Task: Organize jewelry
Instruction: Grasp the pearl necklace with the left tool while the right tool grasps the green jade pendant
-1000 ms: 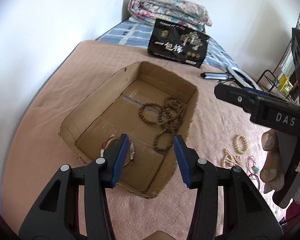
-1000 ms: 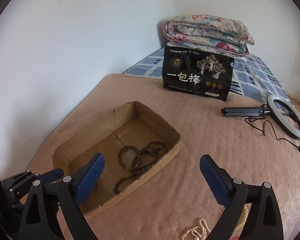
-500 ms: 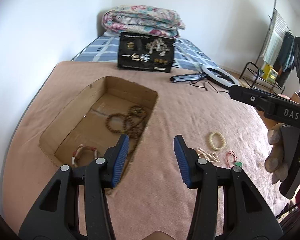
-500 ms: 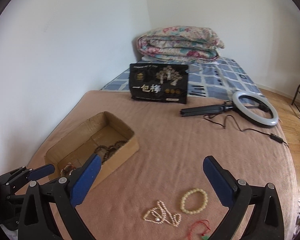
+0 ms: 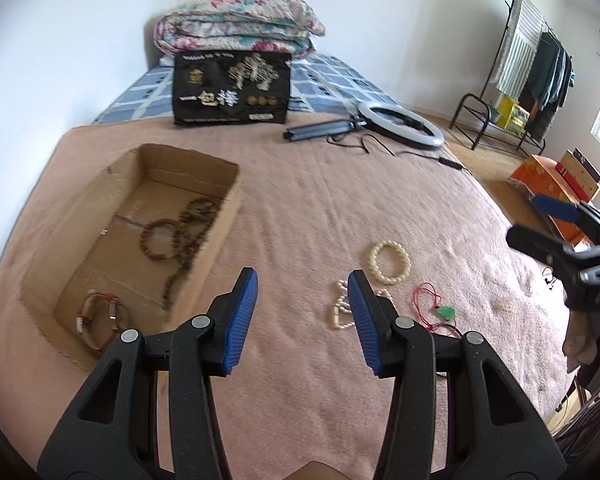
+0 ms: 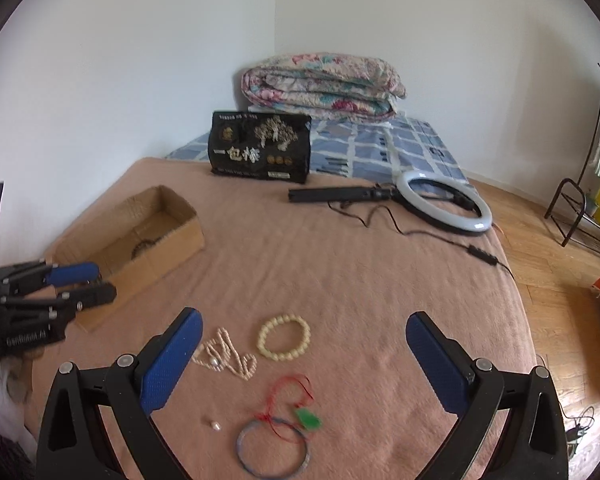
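Note:
A shallow cardboard box (image 5: 84, 216) (image 6: 168, 236) lies on the pink blanket and holds brown bead strings (image 5: 180, 228) and a red-and-silver bracelet (image 5: 100, 320). On the blanket to its right lie a cream bead bracelet (image 5: 390, 261) (image 6: 284, 338), a pearl necklace (image 5: 340, 312) (image 6: 224, 356), a red cord with a green pendant (image 5: 444, 312) (image 6: 308, 418), a thin blue bangle (image 6: 272, 448) and a loose pearl (image 6: 214, 425). My left gripper (image 5: 302, 316) is open and empty, just right of the box. My right gripper (image 6: 300, 364) is wide open and empty above the loose jewelry.
A black printed bag (image 5: 232, 88) and a folded floral quilt (image 5: 240, 24) stand at the bed's far end. A ring light with handle and cable (image 6: 444, 200) lies at the back right. Wooden floor, a metal rack (image 5: 500, 120) and an orange box (image 5: 556, 176) are to the right.
Both grippers have swung right, away from the box and toward the loose jewelry. The left gripper's jaws have opened wider. Nothing has been picked up.

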Tool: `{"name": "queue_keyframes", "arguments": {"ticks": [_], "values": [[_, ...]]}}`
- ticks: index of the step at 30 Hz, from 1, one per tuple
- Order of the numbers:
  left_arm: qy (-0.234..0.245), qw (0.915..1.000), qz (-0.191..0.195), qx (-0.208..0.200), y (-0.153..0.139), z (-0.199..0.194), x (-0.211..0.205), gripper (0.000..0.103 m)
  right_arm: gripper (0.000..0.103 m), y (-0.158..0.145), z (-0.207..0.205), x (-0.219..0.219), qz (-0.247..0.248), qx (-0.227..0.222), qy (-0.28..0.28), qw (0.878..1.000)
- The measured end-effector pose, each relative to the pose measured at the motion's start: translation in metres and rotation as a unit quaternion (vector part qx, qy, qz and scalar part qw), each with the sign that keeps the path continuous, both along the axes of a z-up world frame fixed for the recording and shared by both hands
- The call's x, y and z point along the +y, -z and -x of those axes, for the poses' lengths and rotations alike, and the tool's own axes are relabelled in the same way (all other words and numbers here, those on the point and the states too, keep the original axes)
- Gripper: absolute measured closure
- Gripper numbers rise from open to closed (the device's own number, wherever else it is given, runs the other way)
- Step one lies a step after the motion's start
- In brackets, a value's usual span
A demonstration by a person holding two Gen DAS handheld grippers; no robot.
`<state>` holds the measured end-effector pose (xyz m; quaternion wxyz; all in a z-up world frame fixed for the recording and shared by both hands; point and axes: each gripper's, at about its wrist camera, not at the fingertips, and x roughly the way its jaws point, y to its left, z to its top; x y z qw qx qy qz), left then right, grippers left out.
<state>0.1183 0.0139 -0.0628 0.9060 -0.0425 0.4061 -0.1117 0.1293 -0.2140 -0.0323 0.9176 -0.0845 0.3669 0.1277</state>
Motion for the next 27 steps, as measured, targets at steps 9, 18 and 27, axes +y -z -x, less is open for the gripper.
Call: {"name": "queue_keyframes", "arguments": {"ticks": [9, 18, 27], "values": [[0.030, 0.9991, -0.005, 0.029, 0.018, -0.015, -0.035, 0.055, 0.001, 0.026, 0.003, -0.036, -0.015, 0.061, 0.009, 0.998], [0.039, 0.9969, -0.002, 0.068, 0.042, -0.033, -0.052, 0.055, 0.008, 0.062, -0.015, -0.042, -0.037, 0.137, 0.003, 0.990], [0.024, 0.9894, 0.049, 0.134, 0.071, -0.058, -0.047, 0.055, 0.025, 0.099, -0.037, -0.045, -0.063, 0.210, 0.008, 0.976]]}}
